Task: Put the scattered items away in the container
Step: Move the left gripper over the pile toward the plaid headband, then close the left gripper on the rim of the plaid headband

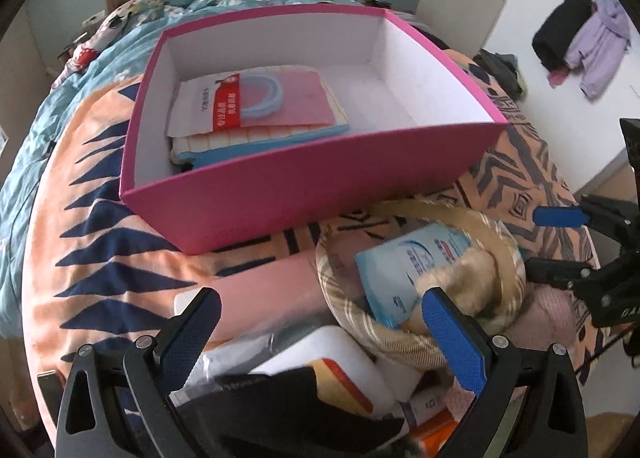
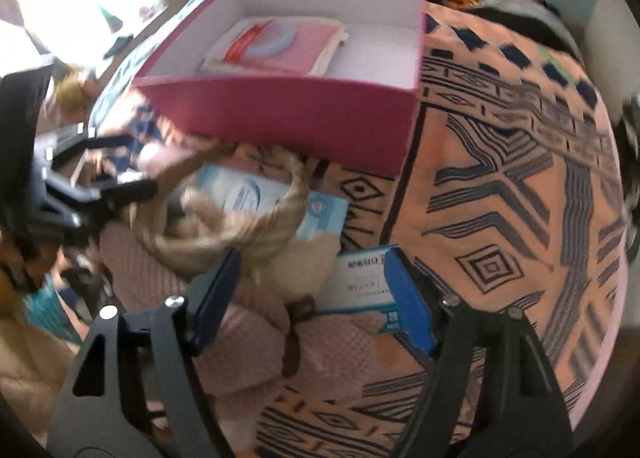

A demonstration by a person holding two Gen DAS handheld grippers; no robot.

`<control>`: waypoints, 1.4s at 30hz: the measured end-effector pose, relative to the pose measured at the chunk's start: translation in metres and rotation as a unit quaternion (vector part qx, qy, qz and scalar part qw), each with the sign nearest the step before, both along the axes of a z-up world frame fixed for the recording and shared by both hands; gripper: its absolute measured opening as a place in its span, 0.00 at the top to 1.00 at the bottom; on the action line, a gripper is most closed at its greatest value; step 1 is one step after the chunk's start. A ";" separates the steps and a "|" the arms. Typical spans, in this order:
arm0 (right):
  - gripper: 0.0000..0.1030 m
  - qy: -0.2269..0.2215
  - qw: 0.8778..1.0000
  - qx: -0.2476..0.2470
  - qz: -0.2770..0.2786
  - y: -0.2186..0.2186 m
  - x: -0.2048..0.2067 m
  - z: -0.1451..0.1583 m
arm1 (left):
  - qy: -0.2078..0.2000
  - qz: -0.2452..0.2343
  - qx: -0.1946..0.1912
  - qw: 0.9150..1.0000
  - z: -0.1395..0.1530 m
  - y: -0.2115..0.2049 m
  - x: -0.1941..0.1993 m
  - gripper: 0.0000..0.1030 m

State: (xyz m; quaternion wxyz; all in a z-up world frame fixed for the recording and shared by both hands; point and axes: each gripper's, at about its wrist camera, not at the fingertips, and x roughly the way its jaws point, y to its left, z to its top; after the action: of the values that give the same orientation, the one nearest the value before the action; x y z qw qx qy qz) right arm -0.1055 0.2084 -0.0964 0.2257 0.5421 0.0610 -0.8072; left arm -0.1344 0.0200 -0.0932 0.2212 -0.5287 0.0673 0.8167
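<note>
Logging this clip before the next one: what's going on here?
A person holding two grippers is tidying clutter on a patterned bedspread into a pink cardboard box, which already holds flat packets. Both the left gripper and right gripper are open above the pile beside the box: a checked fabric hat, blue wipes packet, pink knit.

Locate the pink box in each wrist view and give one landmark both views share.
Left wrist view: the pink box fills the upper middle, open top toward the camera, on the patterned blanket.
Right wrist view: the pink box sits upper centre-left, above the pile of items.
Shared landmark: the pale blue ring lying on the flat pink item inside the box.
</note>
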 end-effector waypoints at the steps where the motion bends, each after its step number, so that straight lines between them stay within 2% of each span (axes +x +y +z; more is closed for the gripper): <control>1: 0.27 0.011 1.000 0.012 0.016 -0.005 0.004 0.000 | 0.002 -0.005 -0.001 1.000 0.000 0.000 0.002 0.00; 6: 0.27 0.074 0.989 0.075 0.106 -0.028 0.012 0.004 | 0.008 -0.008 -0.010 1.000 -0.001 0.000 0.005 0.01; 11: 0.32 0.117 0.961 0.123 0.216 -0.047 0.021 0.007 | 0.004 0.002 -0.011 1.000 -0.003 -0.004 0.003 0.01; 16: 0.45 0.101 0.942 0.128 0.292 -0.051 0.028 0.003 | 0.002 0.012 -0.015 1.000 -0.005 -0.007 0.000 0.01; 24: 0.45 0.090 0.898 0.175 0.393 -0.072 0.026 -0.014 | -0.004 0.017 -0.012 1.000 -0.007 -0.007 0.001 0.01; 26: 0.46 0.089 0.896 0.167 0.403 -0.077 0.024 -0.015 | -0.003 0.021 -0.012 1.000 -0.007 -0.008 0.001 0.01; 31: 0.49 0.067 0.924 0.103 0.362 -0.067 0.013 -0.007 | 0.009 0.039 0.006 0.999 0.004 -0.019 -0.001 0.01; 34: 0.51 0.054 0.952 0.021 0.300 -0.054 -0.004 0.009 | 0.029 0.045 0.022 0.998 0.018 -0.027 -0.002 0.01; 36: 0.58 0.048 0.965 -0.032 0.256 -0.046 -0.016 0.018 | 0.041 0.043 0.032 0.998 0.026 -0.032 -0.003 0.01; 38: 0.58 0.048 0.972 -0.071 0.218 -0.043 -0.026 0.025 | 0.050 0.033 0.035 0.998 0.030 -0.034 -0.002 0.01; 42: 0.58 0.055 0.978 -0.108 0.168 -0.038 -0.038 0.030 | 0.068 -0.003 0.024 0.997 0.030 -0.027 0.000 0.01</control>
State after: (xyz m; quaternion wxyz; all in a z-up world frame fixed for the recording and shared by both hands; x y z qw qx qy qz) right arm -0.1437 0.1704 -0.0662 0.4114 0.4514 0.0761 -0.7882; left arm -0.1343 -0.0069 -0.0633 0.2309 -0.4666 0.0639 0.8514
